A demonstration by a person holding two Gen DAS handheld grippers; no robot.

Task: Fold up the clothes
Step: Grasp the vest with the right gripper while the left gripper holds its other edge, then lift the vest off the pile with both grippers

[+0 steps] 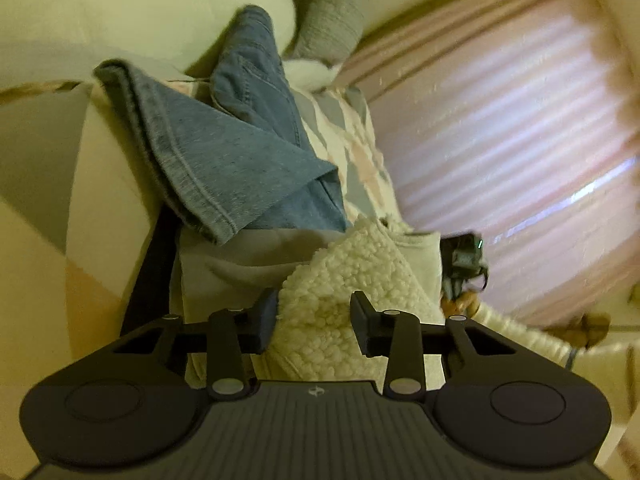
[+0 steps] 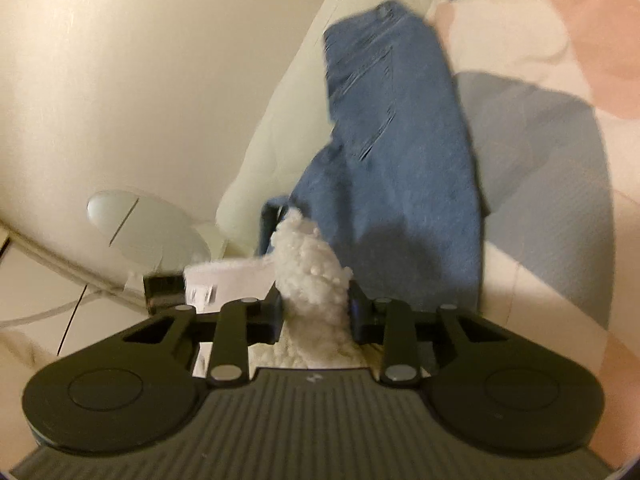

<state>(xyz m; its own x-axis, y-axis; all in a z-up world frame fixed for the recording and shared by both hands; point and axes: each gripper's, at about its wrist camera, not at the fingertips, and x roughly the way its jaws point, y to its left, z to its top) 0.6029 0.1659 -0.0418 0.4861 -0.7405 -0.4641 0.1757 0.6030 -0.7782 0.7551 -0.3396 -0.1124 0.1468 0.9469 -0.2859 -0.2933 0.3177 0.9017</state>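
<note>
The right claw (image 2: 314, 312) is clamped on a bunched ridge of the cream, nubbly fleece garment (image 2: 308, 256), which stands up between its jaws at the centre of the right wrist view. In the left wrist view the left claw (image 1: 314, 320) sits lower centre with the same cream fleece (image 1: 344, 280) lying between its half-closed jaws; the pads seem to be just at the pile, though I can't quite tell whether they are pressing it yet. The garment lies on the bed, over its patterned cover of pink, grey and cream patches (image 1: 360, 152). Folded blue denim jeans (image 1: 224, 148) rest beyond it toward the upper left, against a pale cream pillow (image 1: 120, 20).

This looks like the step of taking two hold points before lifting the fleece to fold it. To do it well, the left claw should close on a firm pinch of all the fabric layers, not only the fluffy pile. Both claws should then lift together so the edge stays taut and clear of the jeans.
</note>
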